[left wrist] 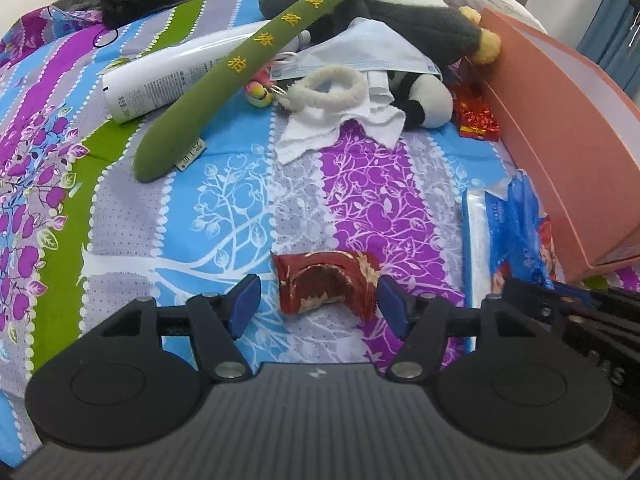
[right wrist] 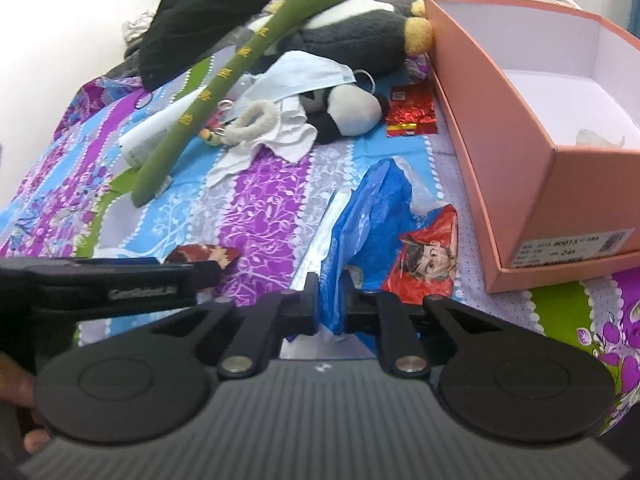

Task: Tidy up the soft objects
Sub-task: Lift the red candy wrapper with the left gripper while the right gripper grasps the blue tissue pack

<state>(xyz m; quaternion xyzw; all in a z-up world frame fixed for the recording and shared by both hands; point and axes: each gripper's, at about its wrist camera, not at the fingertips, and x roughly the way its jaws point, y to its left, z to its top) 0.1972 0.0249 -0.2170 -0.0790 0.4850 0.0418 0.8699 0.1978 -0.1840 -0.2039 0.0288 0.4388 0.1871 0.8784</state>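
Right gripper has its fingers pinched nearly shut on a fold of the blue plastic tissue pack, which lies on the bed just left of the pink box. Left gripper sits wide, fingers either side of a crinkly red snack wrapper but not pressing it, as far as I can tell.

My worry: that's only thin film in the right fingers, so I'd guess it could slip or tear once lifted, dumping the pack short of the box. The two grippers are also really close together, so they might bump.

Further back, the rest of the soft stuff is piled up: green plush stick, panda plush, face mask, white cloth.
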